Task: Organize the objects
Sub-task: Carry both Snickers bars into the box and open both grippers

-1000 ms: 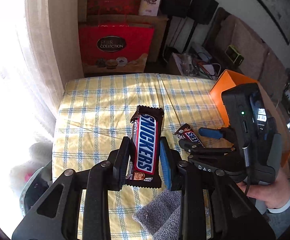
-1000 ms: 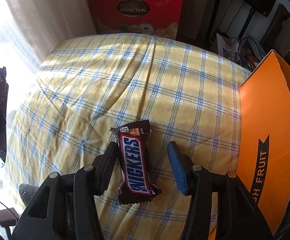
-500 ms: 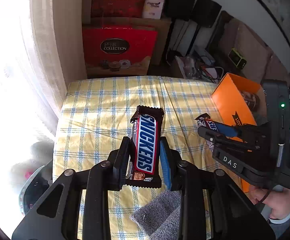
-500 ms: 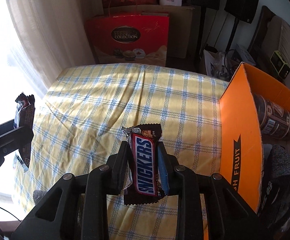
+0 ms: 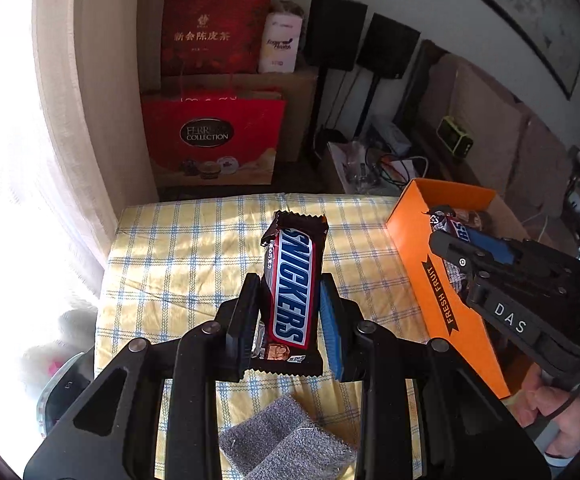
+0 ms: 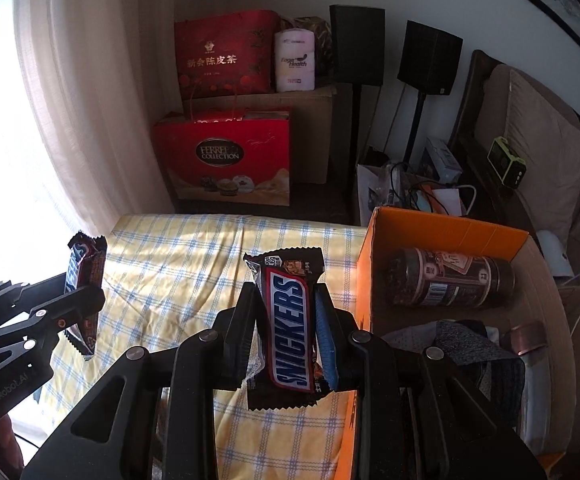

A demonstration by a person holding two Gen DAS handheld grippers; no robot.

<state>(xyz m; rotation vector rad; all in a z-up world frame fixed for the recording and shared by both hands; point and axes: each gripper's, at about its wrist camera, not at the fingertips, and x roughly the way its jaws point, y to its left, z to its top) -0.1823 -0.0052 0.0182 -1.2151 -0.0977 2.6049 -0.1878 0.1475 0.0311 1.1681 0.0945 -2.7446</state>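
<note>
My left gripper point(image 5: 290, 304) is shut on a Snickers bar point(image 5: 292, 280) and holds it upright above the yellow checked tablecloth point(image 5: 193, 256). My right gripper point(image 6: 285, 316) is shut on a second Snickers bar point(image 6: 290, 316), lifted above the cloth beside the orange cardboard box point(image 6: 364, 276). In the left wrist view the right gripper point(image 5: 466, 244) and its bar point(image 5: 446, 222) hang over the orange box point(image 5: 434, 276). In the right wrist view the left gripper point(image 6: 77, 300) shows at far left with its bar point(image 6: 81, 268).
The orange box holds a brown jar point(image 6: 450, 280) lying on its side, dark cloth point(image 6: 474, 344) and a copper cup point(image 6: 526, 336). Grey scouring pads point(image 5: 285, 448) lie at the cloth's near edge. Red gift bags point(image 5: 213, 140) stand behind the table.
My right gripper closed on the second Snickers bar, lifted it off the cloth and moved right over the orange box. My left gripper kept holding its bar and rose slightly.
</note>
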